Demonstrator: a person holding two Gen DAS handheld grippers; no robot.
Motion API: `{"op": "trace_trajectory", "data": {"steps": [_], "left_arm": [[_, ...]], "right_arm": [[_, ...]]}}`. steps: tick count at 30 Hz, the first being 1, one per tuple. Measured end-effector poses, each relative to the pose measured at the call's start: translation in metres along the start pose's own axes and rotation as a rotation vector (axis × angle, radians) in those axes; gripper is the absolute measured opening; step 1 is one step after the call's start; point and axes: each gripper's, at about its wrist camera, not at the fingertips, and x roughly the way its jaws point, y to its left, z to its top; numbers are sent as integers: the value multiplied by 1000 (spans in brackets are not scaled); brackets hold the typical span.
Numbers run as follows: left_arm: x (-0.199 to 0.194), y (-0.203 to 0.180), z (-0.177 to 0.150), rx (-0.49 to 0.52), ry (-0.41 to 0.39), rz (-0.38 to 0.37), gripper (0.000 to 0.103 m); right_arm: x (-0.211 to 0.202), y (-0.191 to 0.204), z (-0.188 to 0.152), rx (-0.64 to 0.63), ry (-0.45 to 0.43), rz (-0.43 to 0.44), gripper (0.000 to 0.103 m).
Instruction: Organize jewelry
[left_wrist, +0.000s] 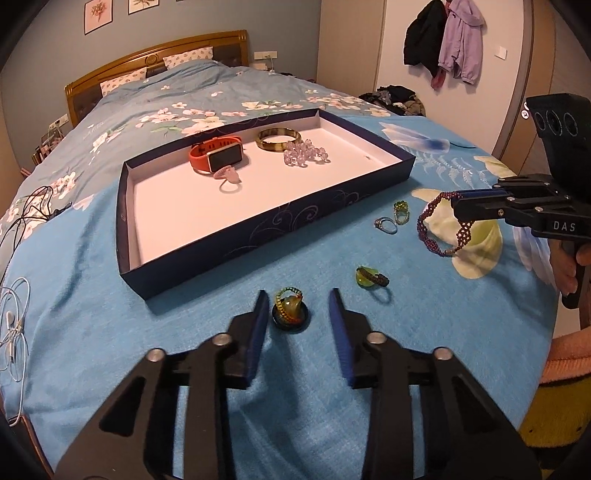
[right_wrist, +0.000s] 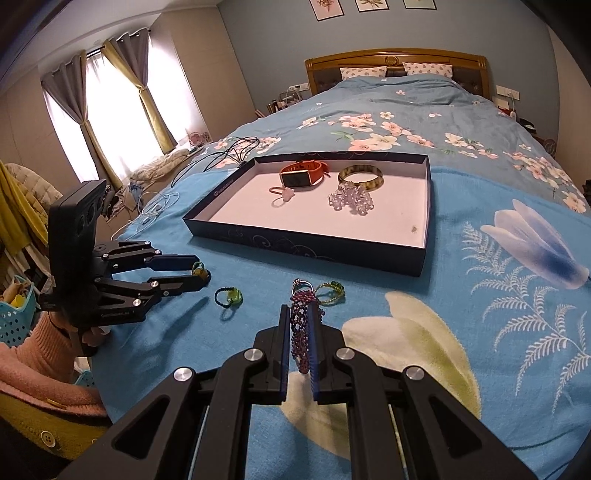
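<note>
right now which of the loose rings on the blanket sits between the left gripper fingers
The amber-stone ring on the dark round base, flanked by the open left gripper; the green-stone ring and the other pair lie farther right.

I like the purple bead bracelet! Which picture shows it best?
The left wrist view: the purple bracelet hangs as an open loop from the right tool. In the right wrist view it is seen edge-on, partly hidden between that tool's fingers.

Bare near half of the tray (left_wrist: 258, 225), its low wall and scattered rings (left_wrist: 386, 225) in between.
</note>
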Motion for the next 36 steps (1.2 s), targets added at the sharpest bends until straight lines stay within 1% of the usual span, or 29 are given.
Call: {"op": "trace_trajectory", "data": {"steps": [2, 3, 7, 10, 14, 17, 18, 20, 21, 22, 26, 30, 32, 34, 36], "left_arm": [[1, 1, 0, -8, 3, 6, 13], [0, 2, 0, -12, 1, 7, 11], [-7, 3, -1, -18, -32, 16, 10], [-17, 4, -1, -28, -66, -13, 10], [-24, 8, -3, -42, -69, 15, 11], [-24, 15, -7, -61, -48, 47, 11], [-22, 17, -9, -67, -38, 63, 11], [-20, 20, -12, -80, -30, 72, 21], [-20, 20, -13, -82, -32, 71, 27], [-21, 19, -13, -77, -39, 67, 28], [-28, 8, -15, -40, -68, 25, 28], [-28, -5, -16, 6, -69, -4, 28], [-29, -9, -17, 14, -79, -10, 28], [-34, -11, -18, 14, -98, -44, 28], [-35, -14, -19, 26, -99, -59, 28]], "right_arm": [[1, -1, 0, 3, 1, 3, 7], [2, -1, -1, 3, 2, 3, 7], [4, -1, -2, 8, 5, 8, 7], [3, -2, -3, 12, 2, 10, 7], [3, -3, -3, 16, 0, 10, 7], [4, -3, -3, 18, -1, 10, 7], [4, -3, -3, 20, -1, 13, 7], [4, -3, -3, 20, -2, 14, 7], [3, -3, -3, 21, -1, 14, 7], [3, -2, -3, 20, -1, 15, 7], [3, -2, -3, 22, -3, 14, 7], [4, -3, -3, 26, -1, 13, 7], [4, -3, -3, 28, 0, 14, 7], [4, -3, -3, 28, 1, 16, 7], [4, -3, -3, 30, 0, 17, 7]]}}
